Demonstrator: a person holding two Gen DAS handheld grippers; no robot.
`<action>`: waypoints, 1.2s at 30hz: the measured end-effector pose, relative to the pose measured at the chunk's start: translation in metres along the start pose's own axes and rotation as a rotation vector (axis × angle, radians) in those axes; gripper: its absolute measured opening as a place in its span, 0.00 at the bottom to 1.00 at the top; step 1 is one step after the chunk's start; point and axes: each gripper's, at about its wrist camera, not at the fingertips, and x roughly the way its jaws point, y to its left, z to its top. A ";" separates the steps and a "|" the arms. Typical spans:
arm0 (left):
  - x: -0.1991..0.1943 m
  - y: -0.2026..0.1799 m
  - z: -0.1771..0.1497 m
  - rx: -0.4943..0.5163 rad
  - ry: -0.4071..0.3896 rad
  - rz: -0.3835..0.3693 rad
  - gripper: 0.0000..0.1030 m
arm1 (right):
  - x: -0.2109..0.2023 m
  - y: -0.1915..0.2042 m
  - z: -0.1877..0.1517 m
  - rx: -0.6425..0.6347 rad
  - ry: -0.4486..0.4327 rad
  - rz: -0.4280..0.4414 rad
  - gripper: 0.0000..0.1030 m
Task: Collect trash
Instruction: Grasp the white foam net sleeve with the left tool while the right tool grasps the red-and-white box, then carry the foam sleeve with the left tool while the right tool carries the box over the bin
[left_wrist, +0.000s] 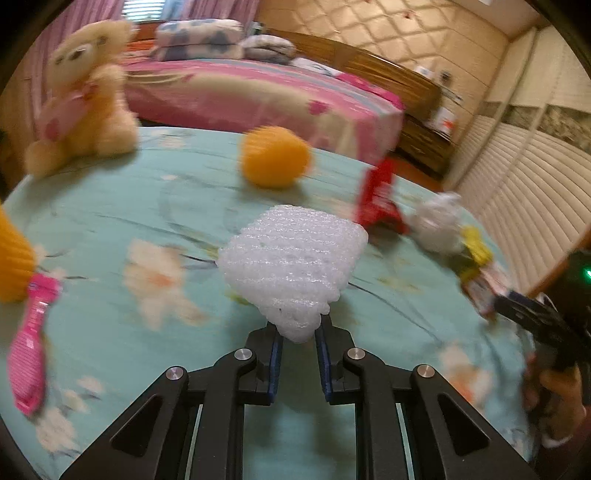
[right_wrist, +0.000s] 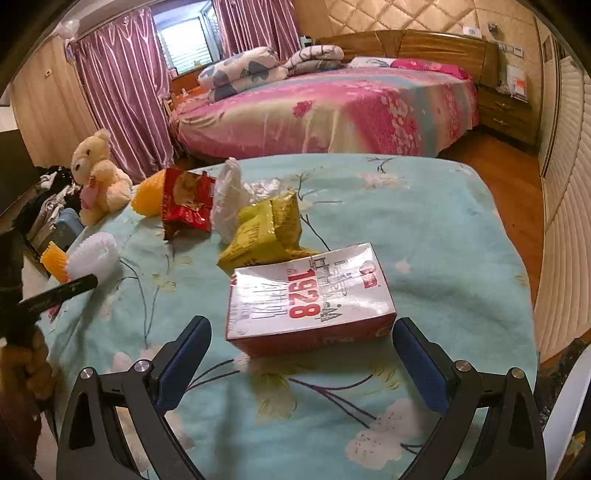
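A white foam fruit net, puffy and ribbed, is pinched at its lower tip between the narrow-set blue pads of my left tool; it stands above the tabletop, which is draped in a teal flowered cloth. My right tool is spread wide, a finger on either side of a red-and-white carton printed "1928", not touching it. The carton lies flat just ahead of the fingers. Beyond it lie a crumpled yellow-green snack bag, a white plastic bag and a torn red snack bag, close together. An orange foam net sits farther back, and a pink wrapper lies at the left edge. A cream teddy bear sits at the far left corner.
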 end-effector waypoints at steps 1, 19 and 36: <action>0.001 -0.006 -0.002 0.009 0.008 -0.017 0.15 | 0.001 -0.001 0.000 0.003 0.005 -0.002 0.97; 0.010 -0.078 -0.018 0.130 0.054 -0.172 0.15 | -0.053 -0.010 -0.033 0.115 -0.095 -0.028 0.88; 0.008 -0.151 -0.037 0.265 0.073 -0.278 0.15 | -0.137 -0.037 -0.074 0.232 -0.209 -0.083 0.88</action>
